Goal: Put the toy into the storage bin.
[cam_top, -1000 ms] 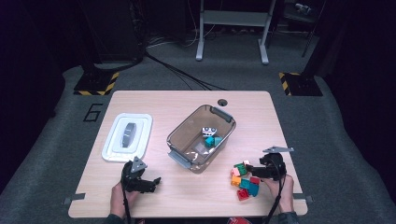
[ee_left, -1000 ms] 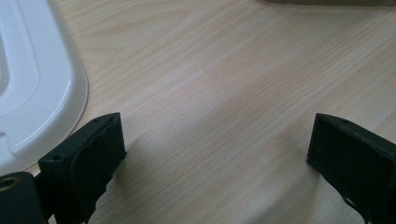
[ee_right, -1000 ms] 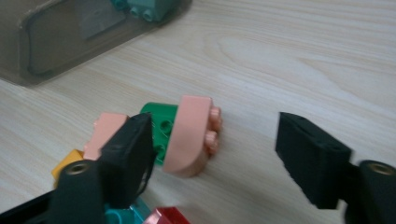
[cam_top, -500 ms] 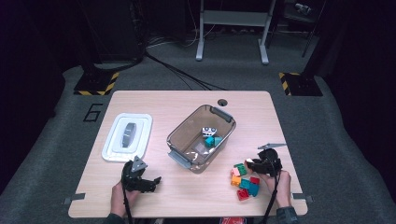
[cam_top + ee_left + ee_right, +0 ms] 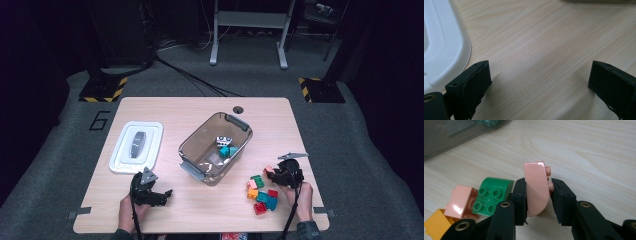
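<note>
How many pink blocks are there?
2. A curved pink block is pinched in the right gripper; a square pink block lies beside the green block. More could hide in the bin.

Glossy plastic on pale matt wood

I'm seeing the pink brick gleaming as smooth plastic, the table showing pale wood grain, the lid shining white plastic, the bin looking smoky clear plastic.

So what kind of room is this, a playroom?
Probably a recording lab, not a playroom. A lone table stands on grey carpet in a dark room, with cables across the floor, black-and-yellow striped stand bases, and a "6" marked beside it.
</note>
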`<action>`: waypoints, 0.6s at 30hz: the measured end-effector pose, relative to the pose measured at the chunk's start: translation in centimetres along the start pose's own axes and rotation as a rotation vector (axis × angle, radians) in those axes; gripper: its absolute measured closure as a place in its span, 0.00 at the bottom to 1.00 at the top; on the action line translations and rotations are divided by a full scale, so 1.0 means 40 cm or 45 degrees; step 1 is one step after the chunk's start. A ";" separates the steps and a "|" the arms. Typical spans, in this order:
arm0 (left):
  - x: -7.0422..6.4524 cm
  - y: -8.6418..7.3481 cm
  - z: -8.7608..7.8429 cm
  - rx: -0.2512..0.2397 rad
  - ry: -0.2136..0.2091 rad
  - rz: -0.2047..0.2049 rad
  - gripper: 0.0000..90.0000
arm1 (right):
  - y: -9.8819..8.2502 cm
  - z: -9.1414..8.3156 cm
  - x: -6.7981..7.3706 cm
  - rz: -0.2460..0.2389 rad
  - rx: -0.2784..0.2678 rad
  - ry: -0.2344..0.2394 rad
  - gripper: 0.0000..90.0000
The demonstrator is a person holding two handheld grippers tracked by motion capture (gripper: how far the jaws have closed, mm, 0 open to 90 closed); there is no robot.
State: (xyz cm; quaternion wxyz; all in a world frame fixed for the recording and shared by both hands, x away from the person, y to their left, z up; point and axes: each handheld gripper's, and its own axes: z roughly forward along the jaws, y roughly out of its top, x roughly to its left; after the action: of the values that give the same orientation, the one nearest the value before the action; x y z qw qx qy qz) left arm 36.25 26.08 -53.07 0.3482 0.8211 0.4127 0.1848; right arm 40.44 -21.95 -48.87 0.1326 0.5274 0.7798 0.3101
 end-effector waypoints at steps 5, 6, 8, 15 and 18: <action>0.001 0.000 -0.001 0.006 0.000 0.011 0.05 | 0.026 -0.019 0.000 -0.011 -0.027 0.005 0.73; 0.001 0.000 -0.001 0.006 0.000 0.009 0.05 | 0.032 -0.022 -0.002 -0.028 -0.037 0.004 0.73; 0.001 0.000 -0.001 0.008 -0.002 0.007 0.05 | 0.044 -0.030 0.001 -0.024 -0.050 0.014 0.73; 0.000 -0.001 0.000 0.002 0.004 0.008 0.05 | 0.083 -0.049 0.010 -0.048 -0.098 0.041 0.73; 0.001 0.000 0.000 0.004 0.003 0.010 0.05 | 0.098 -0.057 0.014 -0.058 -0.116 0.035 0.73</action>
State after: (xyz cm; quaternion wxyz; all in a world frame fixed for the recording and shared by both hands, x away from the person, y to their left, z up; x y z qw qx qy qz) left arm 36.24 26.11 -53.07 0.3459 0.8231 0.4100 0.1864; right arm 41.91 -21.24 -44.59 0.1528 0.4985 0.7784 0.3495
